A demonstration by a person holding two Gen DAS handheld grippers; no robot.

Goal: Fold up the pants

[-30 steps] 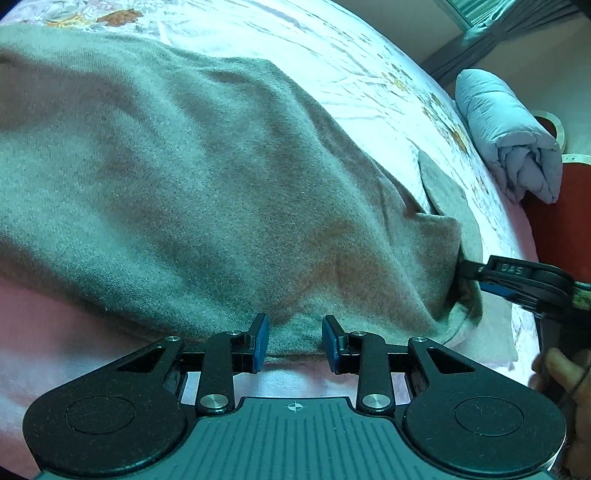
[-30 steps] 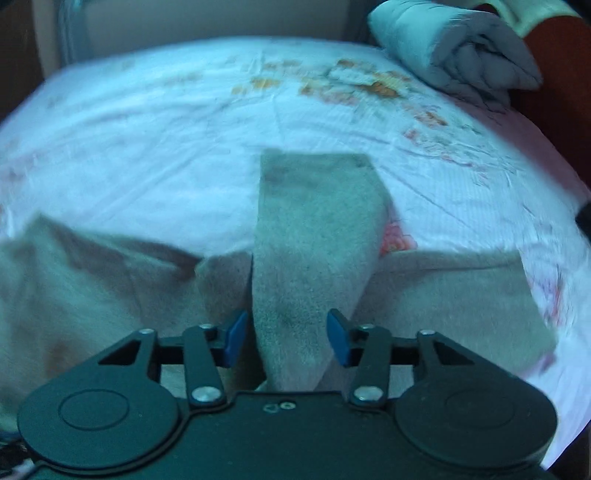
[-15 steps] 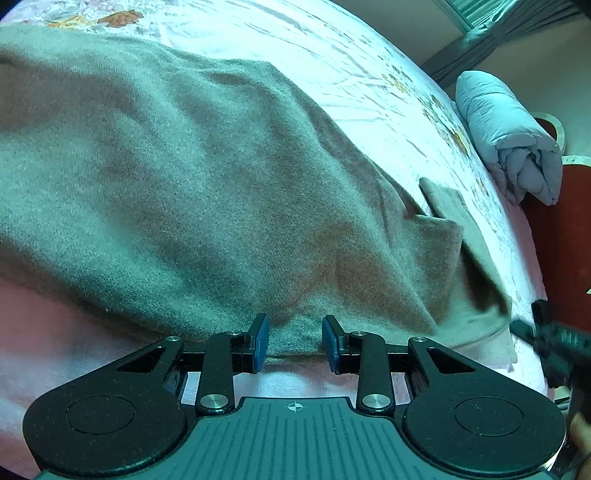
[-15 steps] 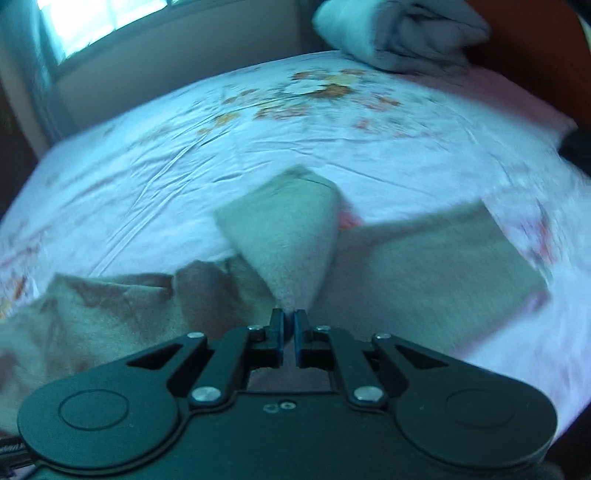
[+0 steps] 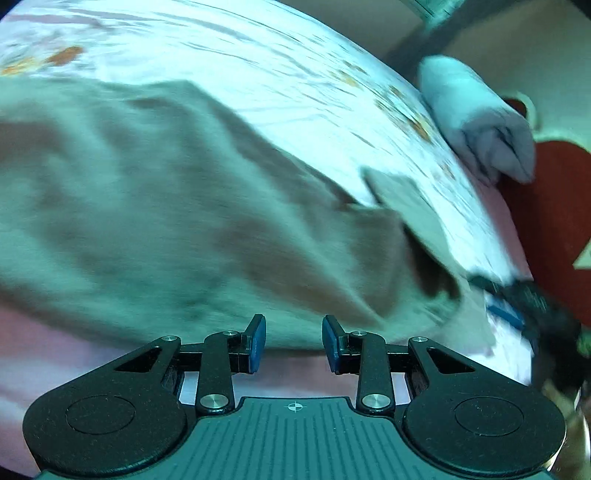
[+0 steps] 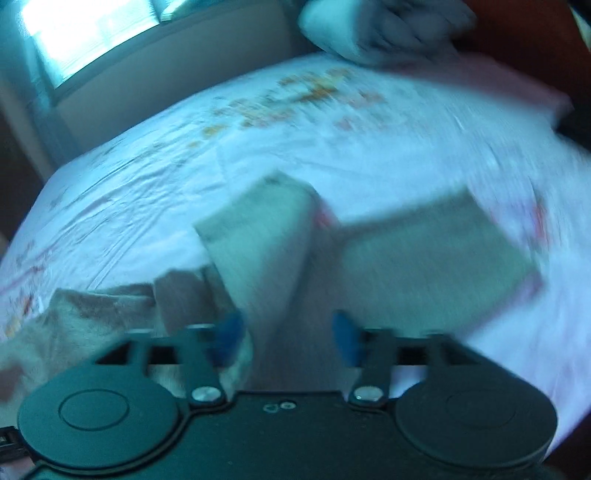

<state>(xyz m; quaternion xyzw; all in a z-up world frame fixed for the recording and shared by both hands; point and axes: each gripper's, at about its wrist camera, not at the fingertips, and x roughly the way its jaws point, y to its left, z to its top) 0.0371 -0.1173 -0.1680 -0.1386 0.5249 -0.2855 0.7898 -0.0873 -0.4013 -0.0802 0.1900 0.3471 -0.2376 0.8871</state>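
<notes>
Grey-brown pants [image 5: 166,206] lie spread across the bed, blurred by motion. My left gripper [image 5: 293,332] hovers at their near hem, its blue pads apart with nothing between them. At the right edge of the left wrist view the right gripper [image 5: 517,306] shows as a dark blur beside the folded-over leg end [image 5: 402,199]. In the right wrist view my right gripper [image 6: 288,334] is opening; one pant leg [image 6: 258,240] runs up from between the parted pads, which no longer press it. The other leg [image 6: 436,251] lies flat to the right.
A floral white bedsheet [image 5: 258,55] covers the bed. A rolled pale-blue duvet [image 5: 476,129] [image 6: 380,26] rests at the head, against a red headboard [image 5: 554,221]. A bright window [image 6: 92,33] sits behind the bed's far side.
The right gripper closed on the pant leg half a second ago and has now let it go. The left gripper has pulled back and risen a little from the hem.
</notes>
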